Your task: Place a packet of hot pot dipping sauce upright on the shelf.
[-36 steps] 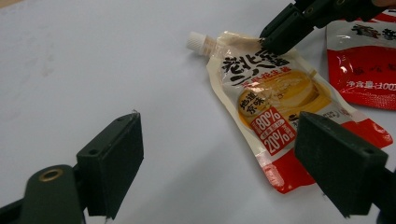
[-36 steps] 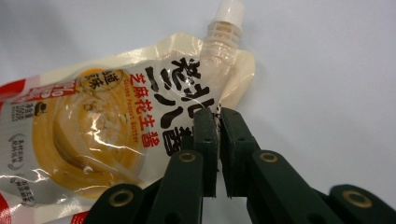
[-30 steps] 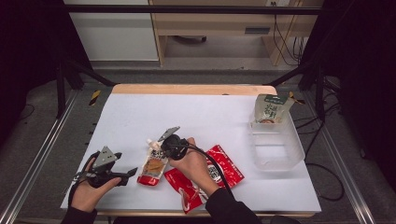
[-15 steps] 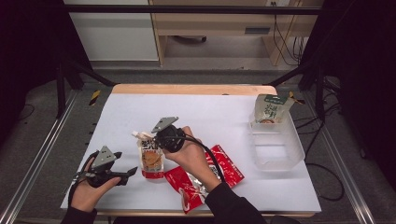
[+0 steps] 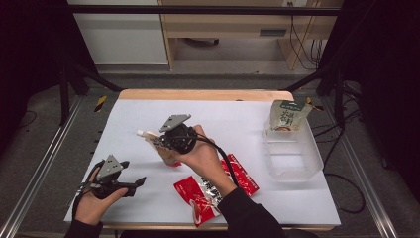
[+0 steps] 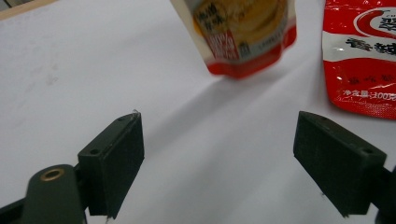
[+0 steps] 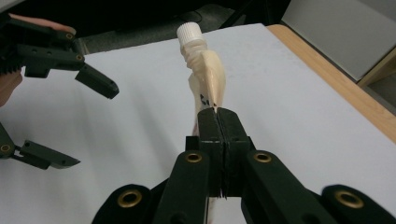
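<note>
Pinching the spouted pouch (image 7: pixel 205 70), the right gripper (image 7: pixel 218 116) fingers hold it off the table (left gripper (image 6: pixel 217 154) fingers spread, empty).

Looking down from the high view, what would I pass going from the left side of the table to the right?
Left gripper, open on the white table → spouted pouch held up by the right gripper → red packets lying flat → clear plastic tub, with a green-topped pouch at its far end.
</note>
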Motion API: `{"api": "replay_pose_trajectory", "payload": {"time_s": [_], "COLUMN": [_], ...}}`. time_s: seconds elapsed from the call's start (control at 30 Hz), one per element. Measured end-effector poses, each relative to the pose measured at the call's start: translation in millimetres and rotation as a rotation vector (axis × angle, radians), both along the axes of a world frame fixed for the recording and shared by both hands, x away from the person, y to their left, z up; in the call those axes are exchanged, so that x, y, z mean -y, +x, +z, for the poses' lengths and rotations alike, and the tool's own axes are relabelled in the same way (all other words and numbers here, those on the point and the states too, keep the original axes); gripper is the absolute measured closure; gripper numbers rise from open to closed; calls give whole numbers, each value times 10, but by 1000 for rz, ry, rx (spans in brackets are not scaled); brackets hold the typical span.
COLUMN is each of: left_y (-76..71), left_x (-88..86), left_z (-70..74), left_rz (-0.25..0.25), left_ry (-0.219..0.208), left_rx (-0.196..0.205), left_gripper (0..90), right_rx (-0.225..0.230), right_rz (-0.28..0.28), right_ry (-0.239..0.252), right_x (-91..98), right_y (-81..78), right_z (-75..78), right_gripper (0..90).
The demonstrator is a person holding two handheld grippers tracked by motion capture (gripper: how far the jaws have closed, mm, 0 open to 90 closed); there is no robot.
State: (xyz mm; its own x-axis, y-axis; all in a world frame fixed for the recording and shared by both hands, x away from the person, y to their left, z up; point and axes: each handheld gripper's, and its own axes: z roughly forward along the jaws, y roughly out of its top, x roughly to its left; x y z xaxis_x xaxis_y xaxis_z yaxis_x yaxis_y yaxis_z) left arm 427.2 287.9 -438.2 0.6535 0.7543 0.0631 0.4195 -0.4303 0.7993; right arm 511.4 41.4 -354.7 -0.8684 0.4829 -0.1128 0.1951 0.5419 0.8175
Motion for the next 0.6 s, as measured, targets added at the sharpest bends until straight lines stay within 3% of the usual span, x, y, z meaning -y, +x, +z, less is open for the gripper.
{"api": "replay_pose_trajectory", "payload": {"time_s": [0.27,0.43,0.6], "left_y": [-3,-4,-12], "left_x": [18,38,76], "left_z": [-4,-6,0], "left_rz": [-12,-16,-32], "left_ry": [6,3,13], "left_rx": [-1,-2,5], "left_gripper": [165,165,165], "right_rx": [15,26,46], "right_rz": [-32,-31,-32], "right_ry": [41,51,49], "right_x": [311,572,712], "right_y": [-11,-172,-263], "right_z": [121,138,132], "right_gripper": [900,900,900]}}
